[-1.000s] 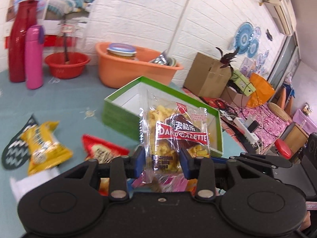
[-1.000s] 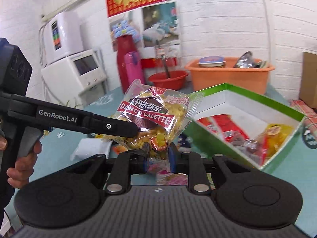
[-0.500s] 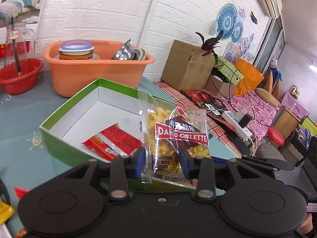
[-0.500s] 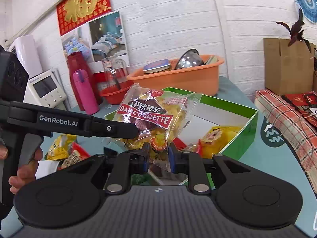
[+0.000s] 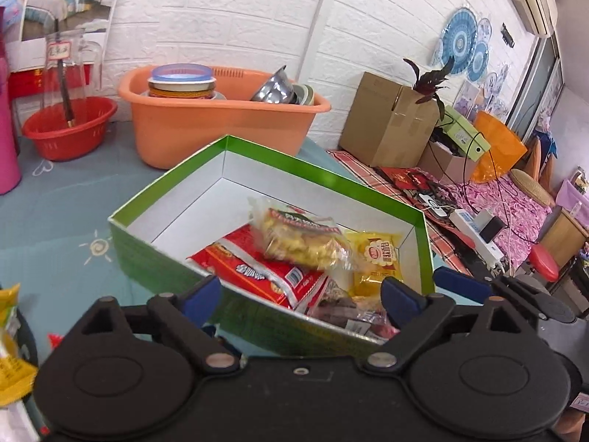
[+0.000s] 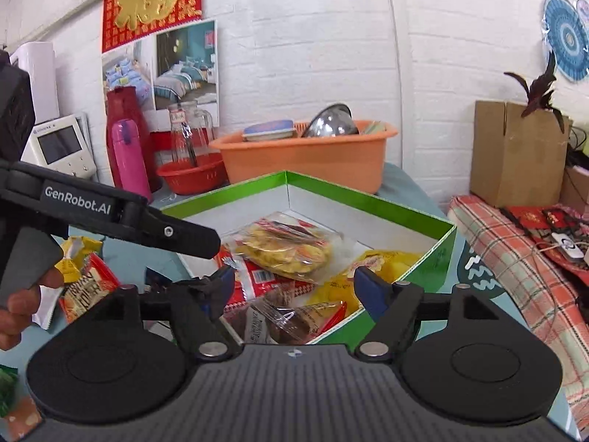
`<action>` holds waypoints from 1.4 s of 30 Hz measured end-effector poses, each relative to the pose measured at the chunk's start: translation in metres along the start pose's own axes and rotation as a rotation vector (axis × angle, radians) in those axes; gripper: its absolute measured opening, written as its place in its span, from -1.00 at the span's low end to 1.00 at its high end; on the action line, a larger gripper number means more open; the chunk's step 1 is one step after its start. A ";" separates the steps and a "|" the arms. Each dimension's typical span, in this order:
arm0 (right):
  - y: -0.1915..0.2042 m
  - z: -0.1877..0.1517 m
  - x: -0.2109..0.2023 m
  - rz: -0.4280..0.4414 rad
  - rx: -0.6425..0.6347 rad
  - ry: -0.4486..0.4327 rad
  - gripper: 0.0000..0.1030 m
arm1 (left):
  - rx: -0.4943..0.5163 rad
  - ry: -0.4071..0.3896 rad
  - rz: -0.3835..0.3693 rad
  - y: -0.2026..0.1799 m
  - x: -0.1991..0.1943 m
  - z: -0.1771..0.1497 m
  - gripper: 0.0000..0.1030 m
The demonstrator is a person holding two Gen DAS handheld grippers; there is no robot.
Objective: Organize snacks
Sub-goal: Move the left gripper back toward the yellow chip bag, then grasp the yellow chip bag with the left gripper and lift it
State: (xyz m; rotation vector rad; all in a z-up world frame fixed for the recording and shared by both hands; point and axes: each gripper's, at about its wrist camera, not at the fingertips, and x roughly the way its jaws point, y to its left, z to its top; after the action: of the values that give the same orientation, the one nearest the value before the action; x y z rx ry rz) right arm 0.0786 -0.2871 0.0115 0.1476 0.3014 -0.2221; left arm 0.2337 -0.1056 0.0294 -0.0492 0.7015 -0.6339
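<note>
Both clear packets of yellow crisps have left the tongs since the earlier frames, where each gripper pinched one above the table. Now the left gripper (image 5: 300, 296) is spreading its blue pads wide with nothing between them, and the right gripper (image 6: 294, 285) is spreading likewise, also empty.

Just ahead of and below both sets of tongs sits the green box (image 5: 331, 169), white inside, its near wall right under the fingertips. One clear crisp packet (image 5: 300, 237) lies tilted in the box, on top of a red packet (image 5: 257, 267); from the right wrist view the same clear packet (image 6: 285, 246) sits ahead of the pads, slightly blurred. A yellow packet (image 5: 375, 258) lies to the right of it, and brown wrapped sweets (image 6: 283, 318) lie nearest the right gripper.

Left of the right gripper, the other tool's black arm reaches in over the box edge, with a hand (image 6: 18, 305) on its grip. Loose snacks (image 6: 83, 283) lie on the table below that arm, outside the box.

Beyond the box stands an orange tub (image 5: 221, 129) with bowls, and a red basin (image 5: 70, 129) further left. A cardboard box (image 5: 390, 125) stands off to the right.
</note>
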 end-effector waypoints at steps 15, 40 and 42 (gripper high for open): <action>0.056 -0.016 -0.083 0.163 -0.024 -0.030 1.00 | -0.030 -0.052 0.124 0.019 -0.129 -0.076 1.00; 0.219 0.033 0.097 0.569 -0.146 0.331 1.00 | -0.426 -0.045 0.174 0.217 -0.130 -0.062 1.00; 0.228 0.032 0.111 0.571 -0.167 0.354 1.00 | -0.436 -0.025 0.168 0.225 -0.118 -0.058 1.00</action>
State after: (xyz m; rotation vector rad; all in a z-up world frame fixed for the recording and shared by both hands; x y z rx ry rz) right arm 0.2451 -0.0947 0.0320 0.1015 0.6126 0.3999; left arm 0.2473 0.1525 -0.0020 -0.3961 0.8009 -0.3108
